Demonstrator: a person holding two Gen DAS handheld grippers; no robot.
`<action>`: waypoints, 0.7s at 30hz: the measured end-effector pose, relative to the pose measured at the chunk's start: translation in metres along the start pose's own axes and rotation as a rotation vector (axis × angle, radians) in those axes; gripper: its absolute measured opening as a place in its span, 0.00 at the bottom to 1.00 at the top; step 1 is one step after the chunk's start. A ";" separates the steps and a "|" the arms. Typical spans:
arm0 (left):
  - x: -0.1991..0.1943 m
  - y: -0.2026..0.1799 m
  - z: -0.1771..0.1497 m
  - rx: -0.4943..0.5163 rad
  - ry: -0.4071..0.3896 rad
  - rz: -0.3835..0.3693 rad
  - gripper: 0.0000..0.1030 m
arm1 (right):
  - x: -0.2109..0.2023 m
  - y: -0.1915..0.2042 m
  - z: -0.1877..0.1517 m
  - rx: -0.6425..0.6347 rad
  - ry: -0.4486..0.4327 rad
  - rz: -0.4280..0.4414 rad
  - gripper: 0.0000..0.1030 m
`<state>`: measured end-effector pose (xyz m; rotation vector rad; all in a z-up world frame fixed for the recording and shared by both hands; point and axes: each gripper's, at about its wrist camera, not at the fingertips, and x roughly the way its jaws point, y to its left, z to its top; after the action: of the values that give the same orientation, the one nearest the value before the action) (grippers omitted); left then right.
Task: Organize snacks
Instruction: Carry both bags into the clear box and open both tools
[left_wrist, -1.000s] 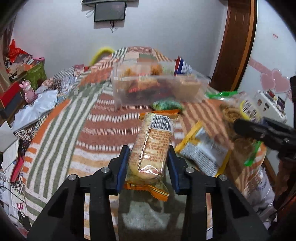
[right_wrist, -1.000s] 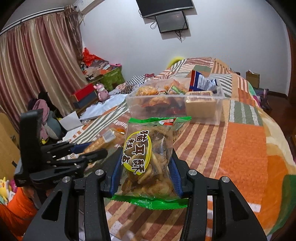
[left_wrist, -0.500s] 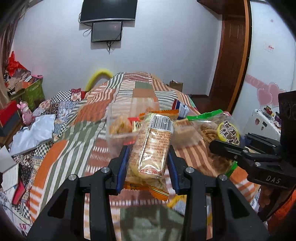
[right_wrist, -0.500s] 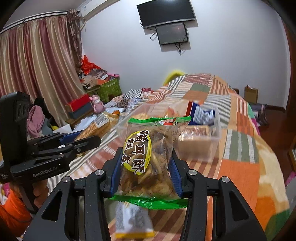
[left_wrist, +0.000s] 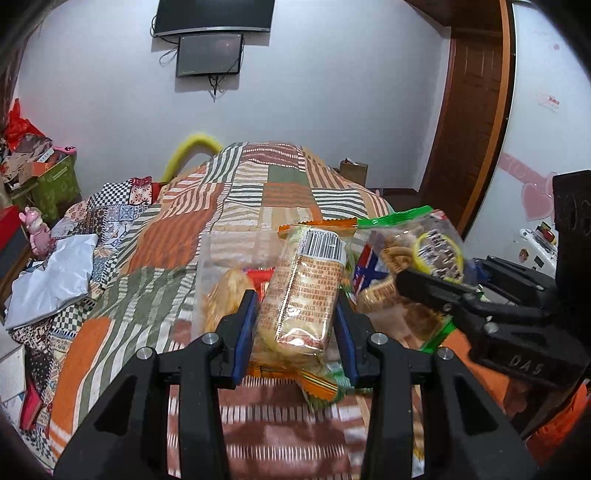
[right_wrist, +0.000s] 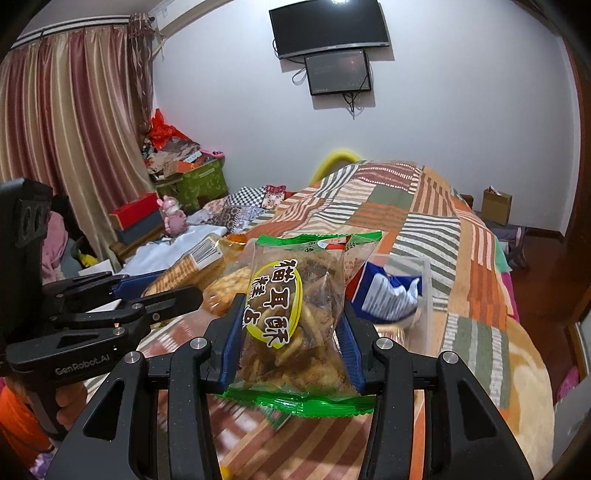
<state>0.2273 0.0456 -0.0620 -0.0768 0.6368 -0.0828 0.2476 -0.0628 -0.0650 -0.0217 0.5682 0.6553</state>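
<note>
**Two snack packets carried up to the box**

Nearest, the left gripper (left_wrist: 295, 328) clamps a biscuit packet (left_wrist: 301, 288); the right gripper (right_wrist: 290, 332) clamps a green-edged crisp bag (right_wrist: 295, 314). Both have risen off the bedspread (left_wrist: 155, 236) and now hang over the clear box (right_wrist: 421, 291), ready for dropping in.

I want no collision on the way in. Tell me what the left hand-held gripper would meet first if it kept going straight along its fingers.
Most likely the clear plastic bin of snacks on the bed: the left hand-held gripper, shut on the cracker pack, points at it. Depth is uncertain.
</note>
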 end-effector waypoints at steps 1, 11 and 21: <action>0.006 0.001 0.003 -0.001 0.001 0.002 0.38 | 0.006 -0.002 0.001 0.000 0.005 -0.001 0.42; 0.061 0.015 0.017 -0.018 0.051 0.037 0.38 | 0.047 -0.013 0.006 0.001 0.062 -0.009 0.42; 0.094 0.022 0.025 -0.033 0.090 0.063 0.38 | 0.067 -0.015 0.013 -0.021 0.090 -0.032 0.42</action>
<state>0.3183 0.0596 -0.1000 -0.0855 0.7304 -0.0154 0.3060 -0.0344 -0.0904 -0.0805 0.6460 0.6313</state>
